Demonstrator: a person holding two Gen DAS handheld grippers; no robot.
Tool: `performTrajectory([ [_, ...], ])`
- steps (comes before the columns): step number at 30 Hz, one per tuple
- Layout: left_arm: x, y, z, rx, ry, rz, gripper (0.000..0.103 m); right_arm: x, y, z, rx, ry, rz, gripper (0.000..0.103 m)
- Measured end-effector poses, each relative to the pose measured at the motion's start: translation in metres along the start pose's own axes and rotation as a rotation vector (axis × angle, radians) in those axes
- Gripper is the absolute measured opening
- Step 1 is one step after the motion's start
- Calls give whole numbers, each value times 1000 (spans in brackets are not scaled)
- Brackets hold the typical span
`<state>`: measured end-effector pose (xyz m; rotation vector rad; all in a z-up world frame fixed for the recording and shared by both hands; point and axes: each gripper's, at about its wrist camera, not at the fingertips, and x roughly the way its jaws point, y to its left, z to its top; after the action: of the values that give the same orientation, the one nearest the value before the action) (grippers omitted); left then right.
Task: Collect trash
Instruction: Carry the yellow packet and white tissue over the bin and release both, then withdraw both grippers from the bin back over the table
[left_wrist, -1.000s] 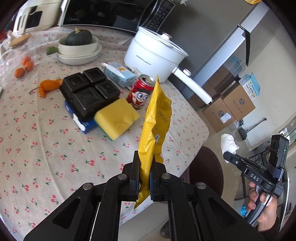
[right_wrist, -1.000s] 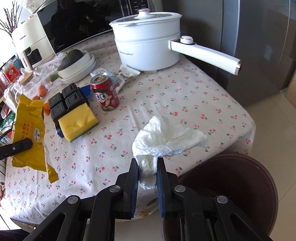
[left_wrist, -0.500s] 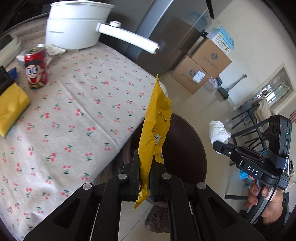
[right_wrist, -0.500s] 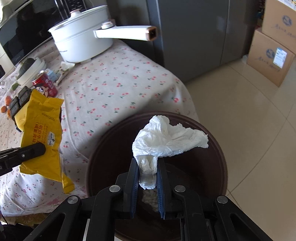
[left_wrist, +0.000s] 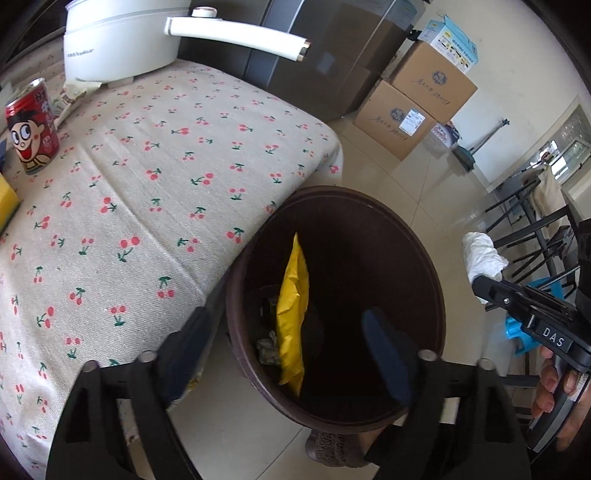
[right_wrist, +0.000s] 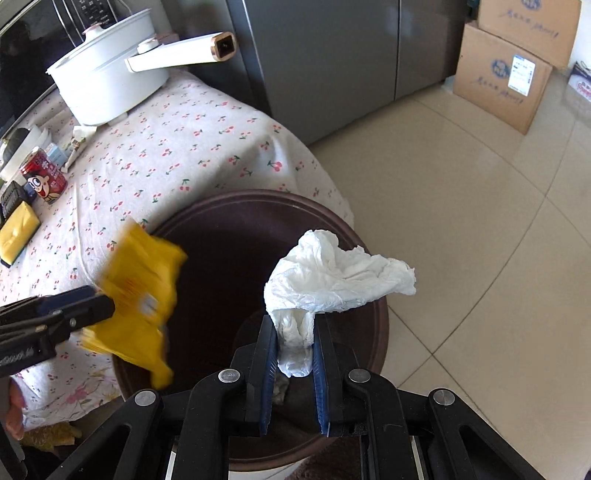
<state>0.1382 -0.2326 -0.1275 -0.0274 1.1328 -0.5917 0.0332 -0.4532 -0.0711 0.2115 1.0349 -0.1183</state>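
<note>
The left gripper (left_wrist: 284, 350) has opened, dropping the wrapper (left_wrist: 293, 317) into the bin (left_wrist: 424, 258). The right gripper (right_wrist: 293, 354) stays clamped on the tissue (right_wrist: 332, 280), likely next.

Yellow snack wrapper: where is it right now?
In the left wrist view the yellow snack wrapper is inside the dark brown round bin beside the table, ahead of the open left gripper.
</note>
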Motion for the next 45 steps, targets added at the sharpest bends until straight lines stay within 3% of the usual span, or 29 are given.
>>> performTrajectory([
  [6, -10, 14, 4, 6, -24, 95, 100, 2, 5, -1, -19, 12, 3, 15],
  [22, -72, 76, -3, -66, -90, 194, 103, 19, 31, 1, -46, 46, 7, 19],
  [24, -80, 84, -5, -80, -97, 203, 103, 21, 33, 3, -27, 48, 2, 34],
  [25, -84, 88, -6, -86, -102, 210, 103, 21, 34, 4, -15, 44, 5, 58],
  [26, -88, 91, -8, -93, -105, 217, 103, 21, 34, 4, -4, 37, 14, 74],
  [45, -132, 148, -26, -200, -127, 287, 103, 18, 98, 22, -104, 15, 32, 94],
])
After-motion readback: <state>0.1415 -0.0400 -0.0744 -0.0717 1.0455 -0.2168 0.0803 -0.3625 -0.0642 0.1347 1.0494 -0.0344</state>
